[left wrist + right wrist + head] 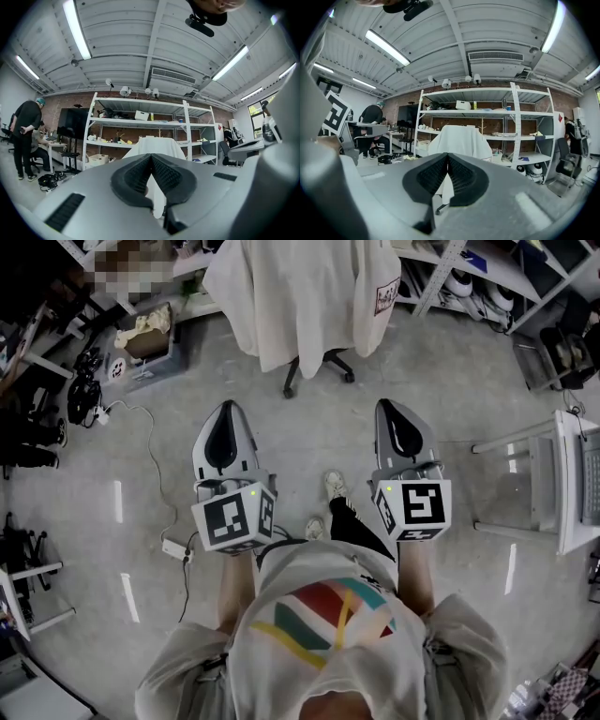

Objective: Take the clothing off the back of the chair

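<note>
- Clothing (300, 296): a white garment draped over the back of the chair (322, 360), top centre of the head view. It is well apart from both grippers and not yet touched.
- The left gripper (226, 409) and right gripper (390, 407) sit mid-frame and point roughly level at it. Each has its jaws pressed together with nothing between them. If they arrive like that, they would only shove the fabric, so they must open first.
- The chair's star base looks wheeled. A push or a sideways tug could roll or spin it away from the grip.
- The garment hangs low on both sides. Pulled towards the person rather than up, it may catch on the backrest and drag the chair along.
- If only one side is gripped, or only a thin fold is pinched, the loose fabric could slip out and slide to the floor.
- A cable (141, 418) and power strip (175, 549) lie at the left of the frame, near the person's path. Drifting that way risks a trip.
</note>
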Available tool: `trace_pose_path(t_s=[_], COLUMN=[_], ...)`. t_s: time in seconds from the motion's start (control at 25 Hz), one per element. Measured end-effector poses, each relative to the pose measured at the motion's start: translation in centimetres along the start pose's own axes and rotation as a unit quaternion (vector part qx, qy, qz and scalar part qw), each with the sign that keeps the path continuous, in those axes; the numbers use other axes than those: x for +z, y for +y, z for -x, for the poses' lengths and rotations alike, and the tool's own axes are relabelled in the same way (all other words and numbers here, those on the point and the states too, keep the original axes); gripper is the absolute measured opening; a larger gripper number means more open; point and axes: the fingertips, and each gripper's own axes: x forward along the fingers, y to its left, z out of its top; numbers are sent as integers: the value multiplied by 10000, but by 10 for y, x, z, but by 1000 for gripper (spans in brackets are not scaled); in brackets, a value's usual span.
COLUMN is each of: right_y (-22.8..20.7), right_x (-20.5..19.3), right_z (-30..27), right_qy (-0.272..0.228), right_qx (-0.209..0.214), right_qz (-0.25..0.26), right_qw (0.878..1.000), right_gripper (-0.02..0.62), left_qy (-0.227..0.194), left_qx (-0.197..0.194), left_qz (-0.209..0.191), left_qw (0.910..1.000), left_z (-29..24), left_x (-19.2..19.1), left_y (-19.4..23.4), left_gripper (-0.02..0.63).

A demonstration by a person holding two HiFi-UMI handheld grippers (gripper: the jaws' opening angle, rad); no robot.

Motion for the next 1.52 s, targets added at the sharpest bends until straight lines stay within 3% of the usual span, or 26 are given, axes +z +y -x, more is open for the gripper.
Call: trace_pose_path(t_s=[0.32, 0.52, 0.72, 1.12, 1.52], right_y=[-67, -103, -124, -138, -137], right_x=[20, 28, 31, 37, 53], right_z=[-71, -110, -139, -171, -197], right_qy=[-223, -276, -269, -248, -372], right_qx=[-18, 43, 240, 184, -69], right_qz=[67, 98, 152, 177, 85], right_qw=[9997, 9996, 9992, 9994, 9992], right_gripper=[5, 5, 5, 5, 5], left_qy=[-126, -170, -156, -242, -337], left_qx=[163, 287, 267, 81, -24], left_qz=[5, -296, -80, -181, -150], left_qw=[9998, 9990, 9995, 9995, 9993], left_z=[-81, -129, -163, -210, -234], left_x=[8, 9, 7, 17, 32], left_y=[-12, -29, -44, -48, -18], left_gripper=[12, 12, 12, 12, 12])
